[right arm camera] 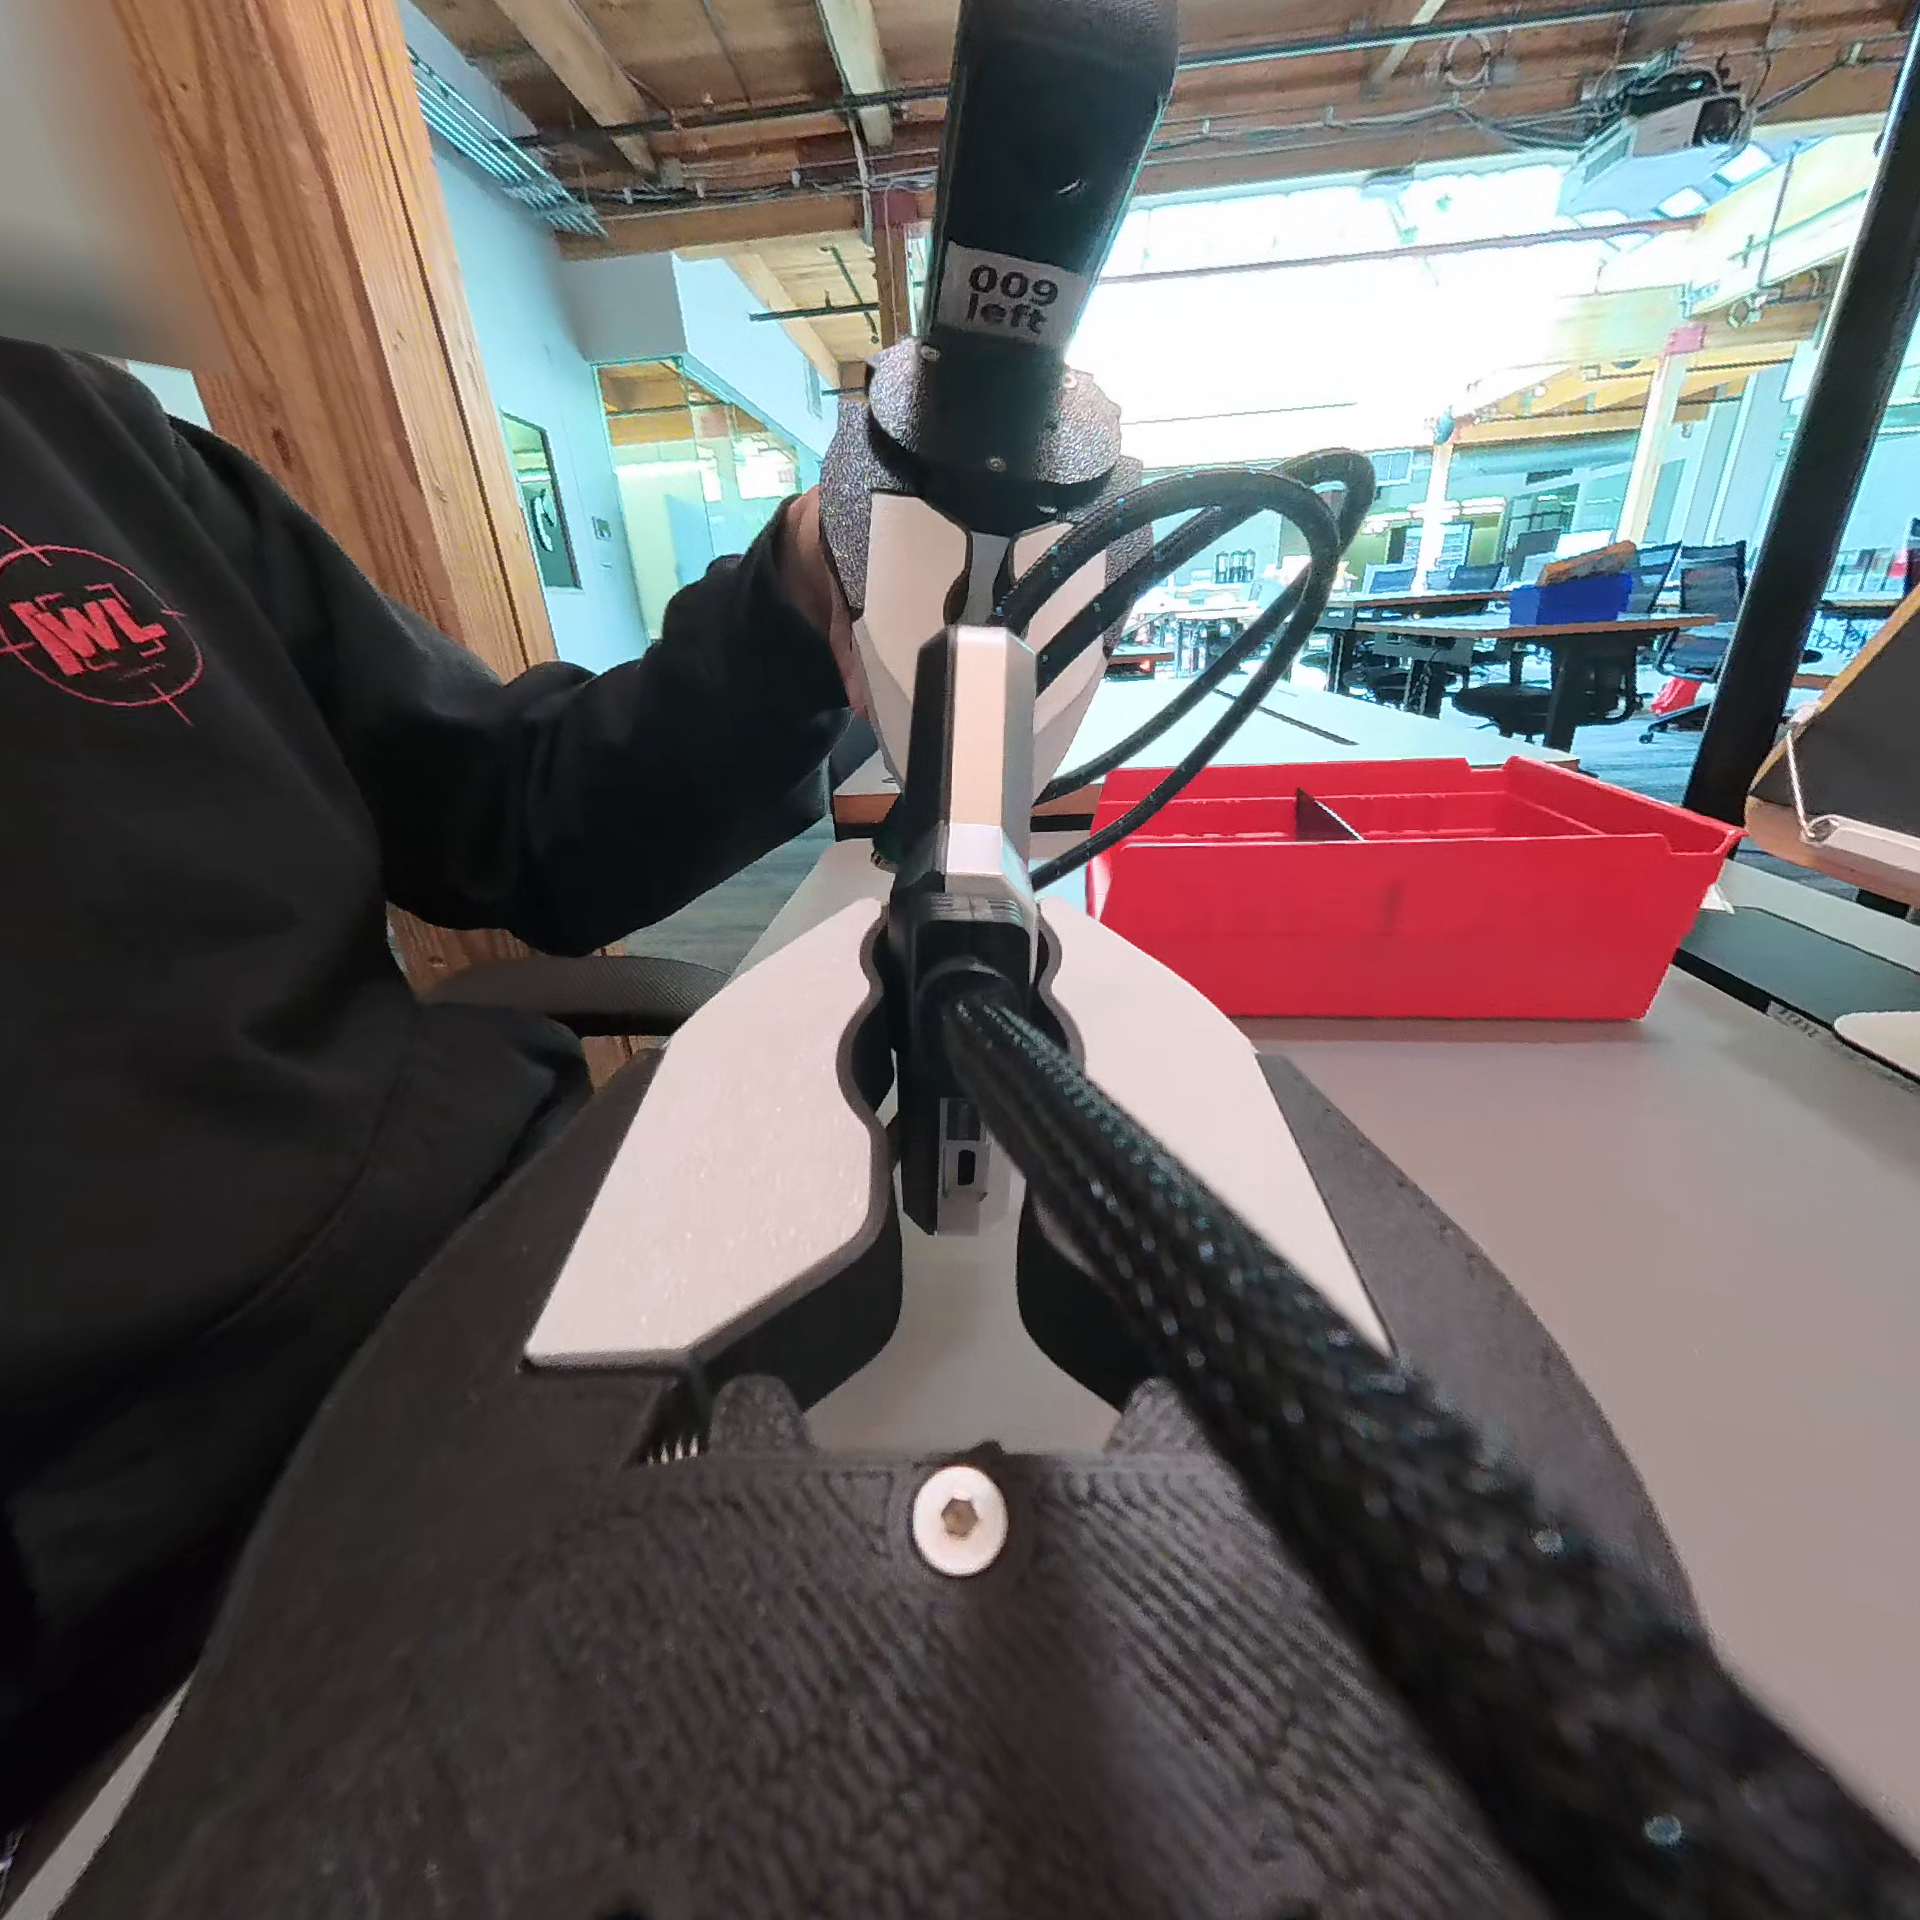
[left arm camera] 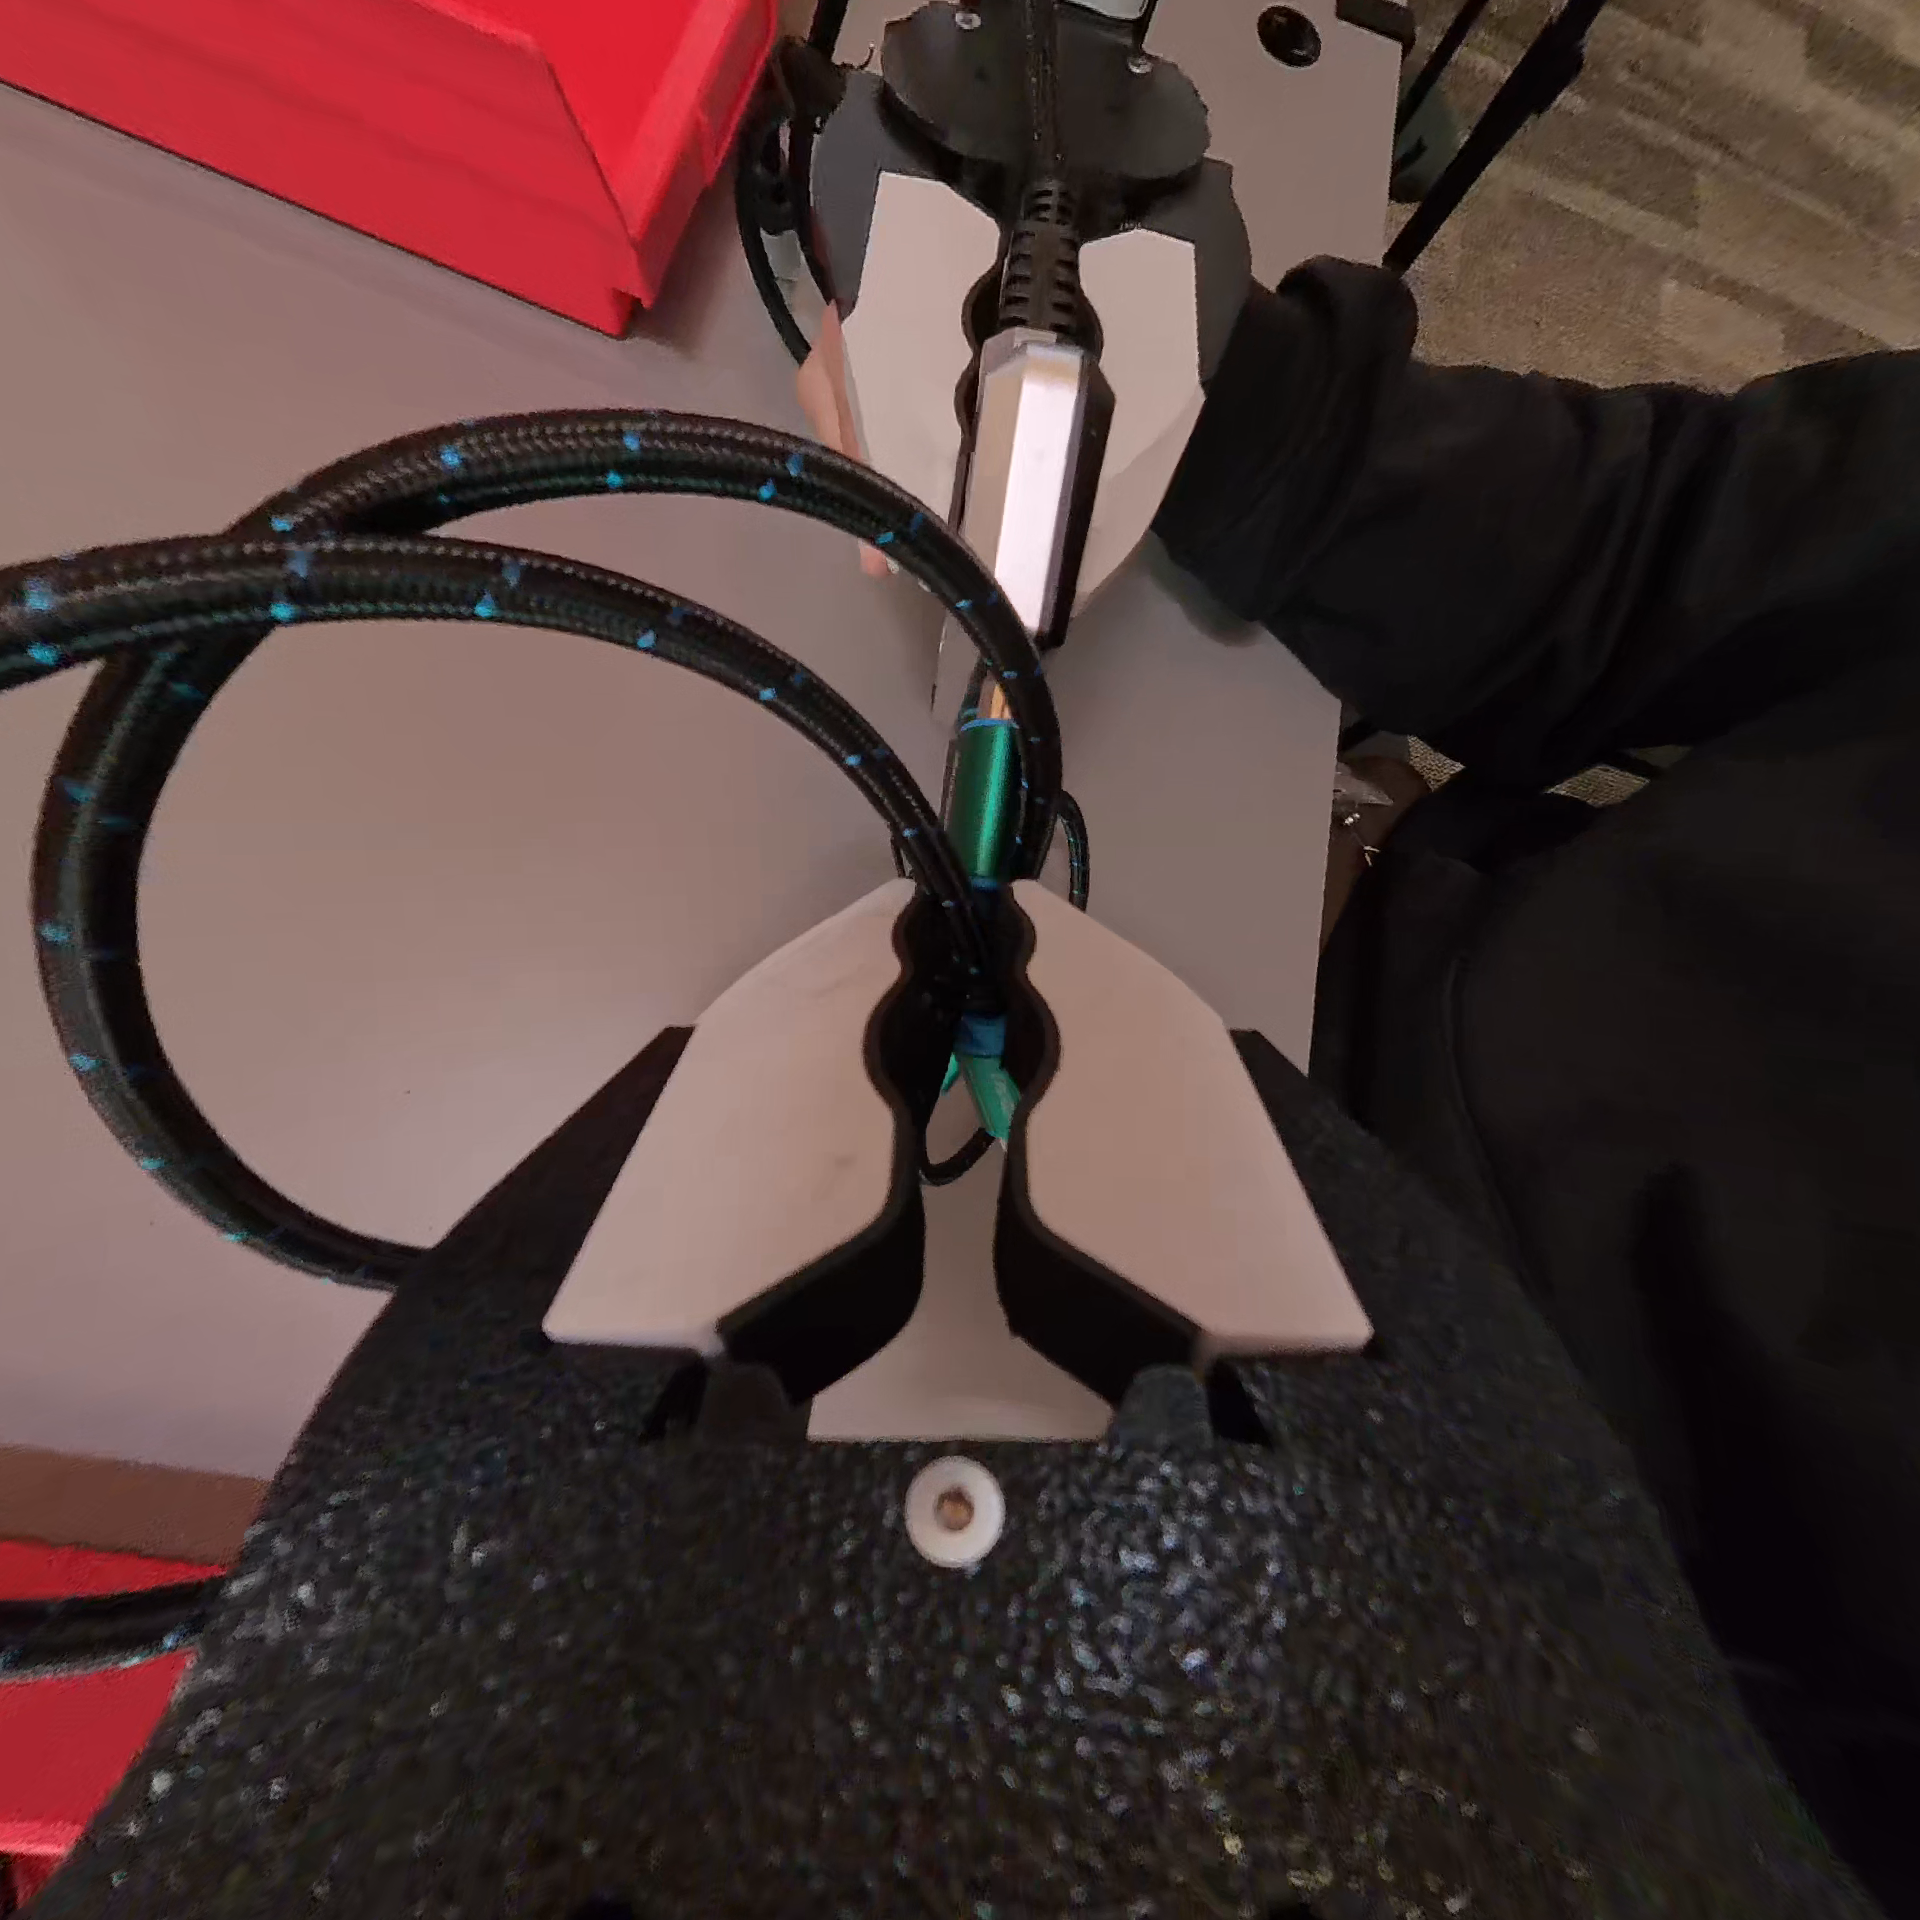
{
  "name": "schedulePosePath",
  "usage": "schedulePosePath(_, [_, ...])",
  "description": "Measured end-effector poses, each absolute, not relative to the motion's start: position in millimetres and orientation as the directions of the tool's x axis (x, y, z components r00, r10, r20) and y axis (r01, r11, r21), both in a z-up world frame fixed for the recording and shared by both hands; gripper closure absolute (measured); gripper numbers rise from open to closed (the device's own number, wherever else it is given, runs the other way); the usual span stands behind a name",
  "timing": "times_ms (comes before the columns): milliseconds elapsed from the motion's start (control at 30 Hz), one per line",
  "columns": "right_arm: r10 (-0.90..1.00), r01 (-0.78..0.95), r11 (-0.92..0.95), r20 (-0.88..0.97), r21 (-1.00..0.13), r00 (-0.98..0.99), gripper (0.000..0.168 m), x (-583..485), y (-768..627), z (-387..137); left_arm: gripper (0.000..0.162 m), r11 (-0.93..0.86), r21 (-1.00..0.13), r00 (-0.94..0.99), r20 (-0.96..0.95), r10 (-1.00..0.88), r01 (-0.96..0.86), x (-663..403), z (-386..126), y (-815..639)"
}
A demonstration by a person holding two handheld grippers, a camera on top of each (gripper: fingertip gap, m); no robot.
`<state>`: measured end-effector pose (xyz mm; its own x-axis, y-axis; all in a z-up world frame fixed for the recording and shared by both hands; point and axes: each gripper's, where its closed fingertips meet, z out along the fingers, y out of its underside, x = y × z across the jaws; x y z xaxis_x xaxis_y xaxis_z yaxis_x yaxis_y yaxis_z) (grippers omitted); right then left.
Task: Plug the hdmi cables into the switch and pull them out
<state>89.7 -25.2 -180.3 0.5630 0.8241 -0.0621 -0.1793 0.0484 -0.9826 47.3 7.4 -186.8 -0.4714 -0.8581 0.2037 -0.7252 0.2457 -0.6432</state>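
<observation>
The left gripper point(left arm camera: 961, 935) is clamped on the braided cable just behind a green HDMI plug point(left arm camera: 982, 805), which sticks out past the fingertips toward the switch point(left arm camera: 1034, 499). The plug's gold tip sits right at the switch's near end; whether it is seated in a port cannot be told. The cable point(left arm camera: 416, 582) it belongs to, black with blue flecks, loops in a wide coil above the grey desk point(left arm camera: 468, 852) to the left of the gripper.

The right gripper point(right arm camera: 961, 935) is closed on the silver and black switch point(right arm camera: 982, 748), held edge-on and raised above the desk. A thick braided cable point(right arm camera: 1247, 1299) is plugged into the switch's near end and runs back over the gripper's right finger. The two grippers face each other tip to tip, close to the desk's edge where the person's black sleeve point(left arm camera: 1455, 499) reaches in.

One red bin point(right arm camera: 1403, 883) stands further along the desk point(right arm camera: 1558, 1195), and another red bin point(left arm camera: 416, 135) lies toward its far left corner.
</observation>
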Motion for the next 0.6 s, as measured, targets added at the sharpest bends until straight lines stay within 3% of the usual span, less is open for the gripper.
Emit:
schedulePosePath(267, [0.820, -0.169, 0.014, -0.086, -0.985, 0.566, 0.146, 87.6, -22.0, -184.2, 0.152, 0.180, -0.642, -0.451, 0.286, -0.846, -0.745, 48.0, -189.3, 11.4])
schedulePosePath(367, [0.843, -0.139, -0.005, -0.079, -0.990, 0.533, 0.145, 76.1, -22.6, -189.3, 0.152, 0.078, -0.667, -0.408, 0.356, -0.841, -0.741, 60.6, -187.9, 7.9])
schedulePosePath(467, [0.842, -0.105, 0.004, -0.053, -0.994, 0.537, 0.146, 63.5, -16.5, -193.4, 0.152, 0.172, -0.610, -0.390, 0.245, -0.887, -0.774, 59.0, -201.0, 18.0])
schedulePosePath(600, [0.843, -0.205, 0.024, -0.090, -0.979, 0.530, 0.146, 77.5, -18.7, -185.1, 0.151, 0.208, -0.652, -0.400, 0.159, -0.903, -0.729, 54.5, -183.8, 22.3])
